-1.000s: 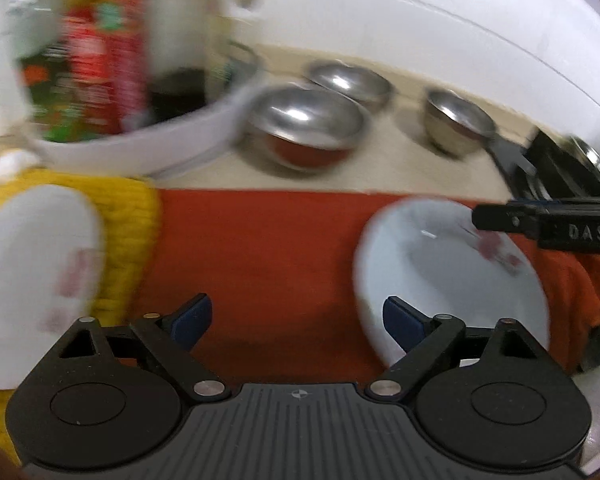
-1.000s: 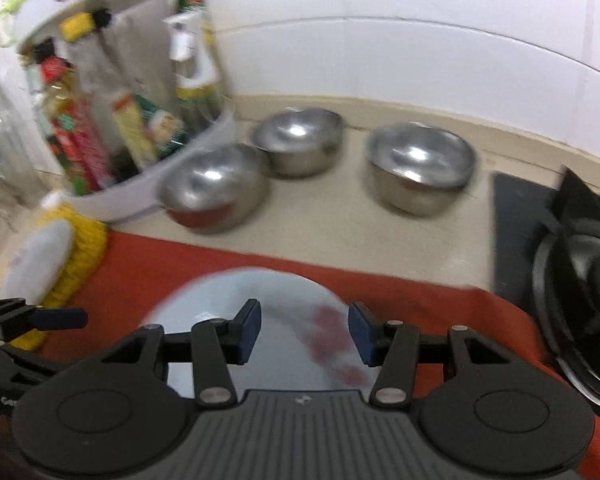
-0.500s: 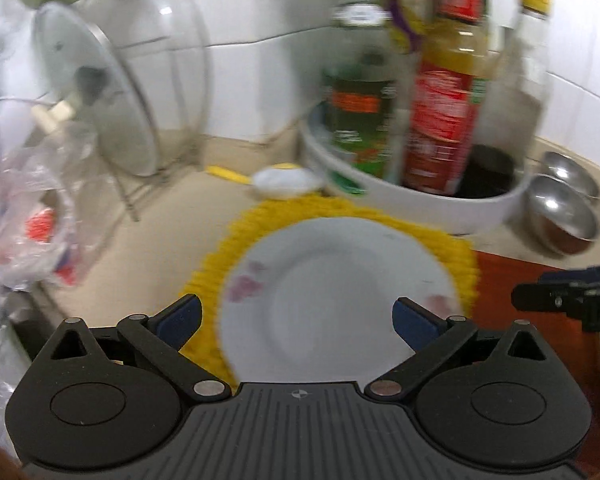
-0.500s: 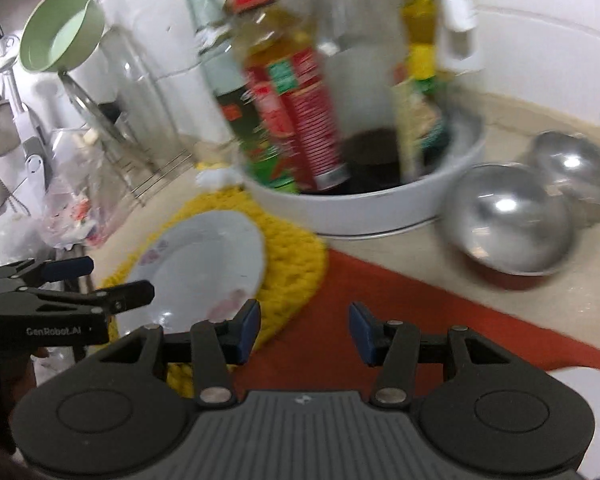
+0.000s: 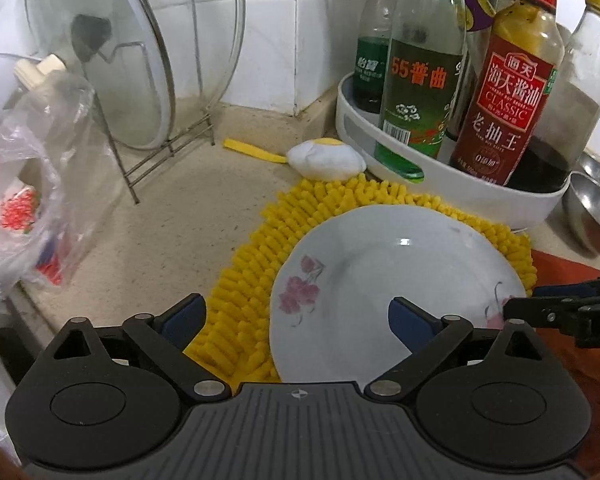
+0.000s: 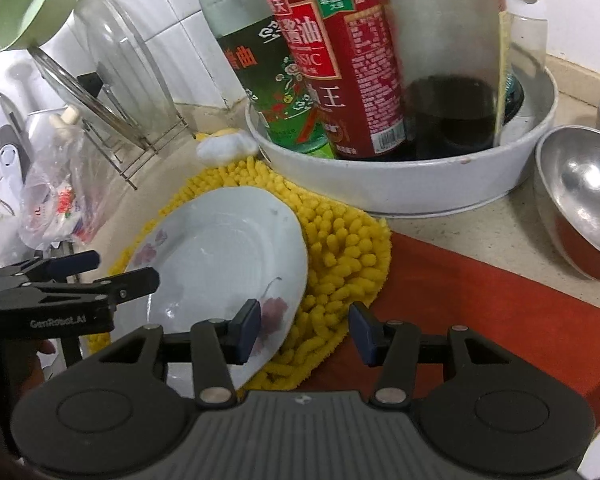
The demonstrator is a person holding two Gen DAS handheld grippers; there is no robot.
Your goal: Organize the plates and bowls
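A beige desk (image 5: 172,216) is seen, running to a tiled wall. At 1 o'clock in the left wrist view a white tray (image 5: 440,184) is set, loaded with bottles (image 5: 420,80). At 10 o'clock a wire rack (image 5: 160,136) is stood, with glass lids (image 5: 112,64) propped in it. A red mat (image 6: 480,308) is spread at 4 o'clock in the right wrist view, and a yellow mat (image 6: 340,248) is laid beside it, its edge overlapping the red one.

The plate (image 5: 380,292), white with pink flowers, is laid flat on the yellow mat, just in front of the tray. A steel bowl (image 6: 584,196) is placed at 3 o'clock in the right wrist view, just beside the tray; a second bowl is partly seen behind it. A plastic bag (image 5: 32,184) is found at 9 o'clock by the rack, and a small white and yellow cloth (image 5: 326,158) at the mat's far edge.

The left hand-held gripper (image 5: 296,320) is held released, jaws wide, over the plate's near left rim; nothing is grasped. The right hand-held gripper (image 6: 304,332) is likewise released, jaws partly apart, with nothing between them; its left finger is seen in front of the plate's right rim, and contact cannot be told.
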